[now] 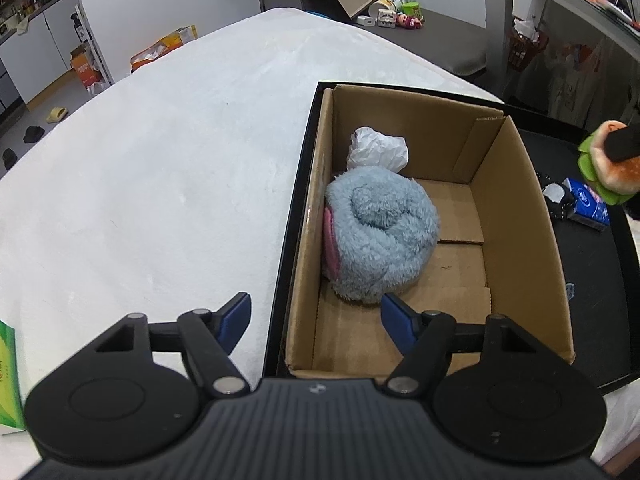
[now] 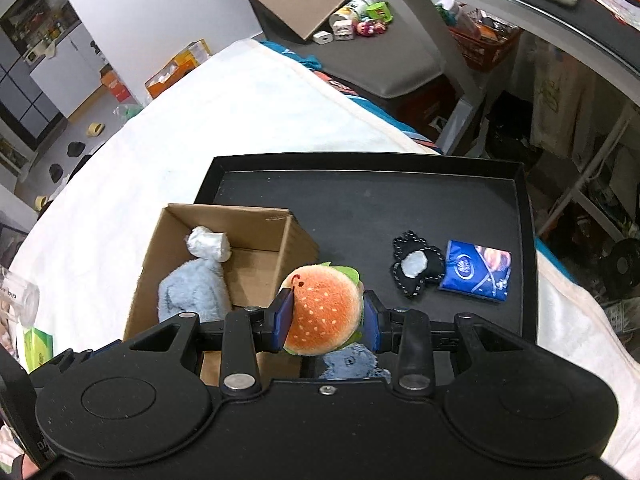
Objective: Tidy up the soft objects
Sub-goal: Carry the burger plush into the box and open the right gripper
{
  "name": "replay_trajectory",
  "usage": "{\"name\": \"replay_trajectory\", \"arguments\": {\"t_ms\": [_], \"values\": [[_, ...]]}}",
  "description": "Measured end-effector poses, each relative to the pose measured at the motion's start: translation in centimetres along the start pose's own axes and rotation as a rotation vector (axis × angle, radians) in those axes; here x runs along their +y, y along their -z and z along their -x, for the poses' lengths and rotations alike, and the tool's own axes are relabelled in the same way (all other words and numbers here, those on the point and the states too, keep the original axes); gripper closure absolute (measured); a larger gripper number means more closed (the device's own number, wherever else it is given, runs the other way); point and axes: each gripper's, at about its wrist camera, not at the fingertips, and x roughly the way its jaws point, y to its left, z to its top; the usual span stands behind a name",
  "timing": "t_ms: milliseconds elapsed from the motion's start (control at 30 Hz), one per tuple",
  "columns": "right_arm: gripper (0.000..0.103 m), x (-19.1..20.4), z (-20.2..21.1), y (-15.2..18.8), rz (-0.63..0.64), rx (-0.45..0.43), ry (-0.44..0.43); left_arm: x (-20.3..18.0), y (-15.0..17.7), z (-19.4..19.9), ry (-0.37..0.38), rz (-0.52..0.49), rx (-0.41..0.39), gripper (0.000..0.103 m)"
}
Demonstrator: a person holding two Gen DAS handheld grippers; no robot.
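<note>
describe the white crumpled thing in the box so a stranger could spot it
On the black tray stands an open cardboard box. In its far left corner, just behind the fluffy blue plush, lies the white wad: small, crinkled, the only white item inside.

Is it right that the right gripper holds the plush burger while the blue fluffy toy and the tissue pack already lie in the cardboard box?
Not quite. The tissue pack lies on the black tray, outside the cardboard box, as the right wrist view shows. The rest stands.

Orange seeded plush burger [image 2: 323, 317], brown cardboard box [image 1: 516, 216].
</note>
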Motion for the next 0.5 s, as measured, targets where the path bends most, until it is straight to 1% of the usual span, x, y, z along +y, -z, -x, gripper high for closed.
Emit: {"name": "replay_trajectory", "arguments": {"t_ms": [67, 133, 167, 200, 233, 300, 333, 400, 500], "values": [[0.067, 0.8, -0.1, -0.4, 0.01, -0.001, 0.007, 0.2, 0.0, 0.1, 0.01, 0.008, -0.006, 0.034], [0.067, 1.6, 0.0, -0.7, 0.02, -0.004, 0.008, 0.4, 0.0, 0.0, 0.018, 0.016, -0.008, 0.038], [0.067, 2.1, 0.0, -0.9, 0.028, -0.007, 0.008, 0.5, 0.0, 0.0, 0.022, 0.019, -0.007, 0.043], [0.067, 2.5, 0.0, -1.1, 0.035, -0.008, 0.008, 0.6, 0.1, -0.1, 0.026, 0.022, -0.004, 0.052], [0.067, 2.9, 0.0, -1.2, 0.042, -0.009, 0.008, 0.7, 0.1, -0.2, 0.029, 0.025, 0.0, 0.056], [0.067, 3.6, -0.1, -1.5, 0.053, -0.011, 0.009, 0.8, 0.1, -0.5, 0.035, 0.033, 0.016, 0.068], [0.067, 4.0, -0.2, -1.7, 0.059, -0.011, 0.008, 0.9, 0.1, -0.7, 0.041, 0.038, 0.027, 0.07], [0.067, 4.7, -0.3, -1.9, 0.076, -0.01, 0.012, 1.1, 0.1, -0.8, 0.048, 0.048, 0.035, 0.079], [0.067, 5.9, -0.7, -2.1, 0.103, -0.008, 0.02, 1.3, 0.2, -0.8, 0.06, 0.056, 0.034, 0.082]]}}
